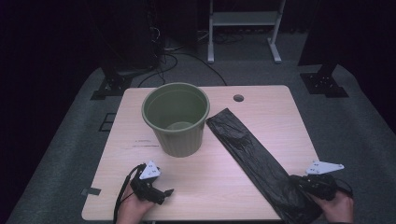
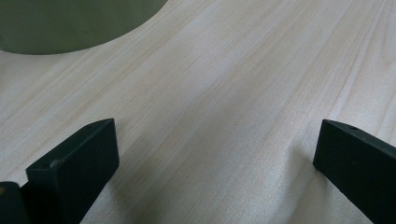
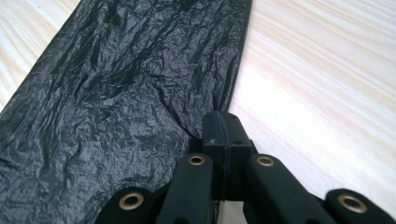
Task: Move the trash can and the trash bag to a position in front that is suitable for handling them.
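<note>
A black plastic bag (image 1: 254, 156) lies flat and slantwise across the right half of the wooden table (image 1: 271, 100), from beside the bin to the front edge. My right gripper (image 1: 301, 181) rests at the bag's near end; in the right gripper view its jaws (image 3: 223, 123) are pressed together on the right edge of the crinkled bag (image 3: 121, 93), where the creases gather. A green round bin (image 1: 176, 119) stands upright and empty at the table's middle. My left gripper (image 1: 164, 191) sits low at the front left, jaws (image 2: 215, 140) wide apart over bare wood, with the bin's base (image 2: 70, 23) ahead.
A small round cable hole (image 1: 238, 98) sits near the table's far edge. Behind the table are a white frame's legs (image 1: 243, 28), black stands and cables on grey carpet. Bare wood lies between the two grippers and left of the bin.
</note>
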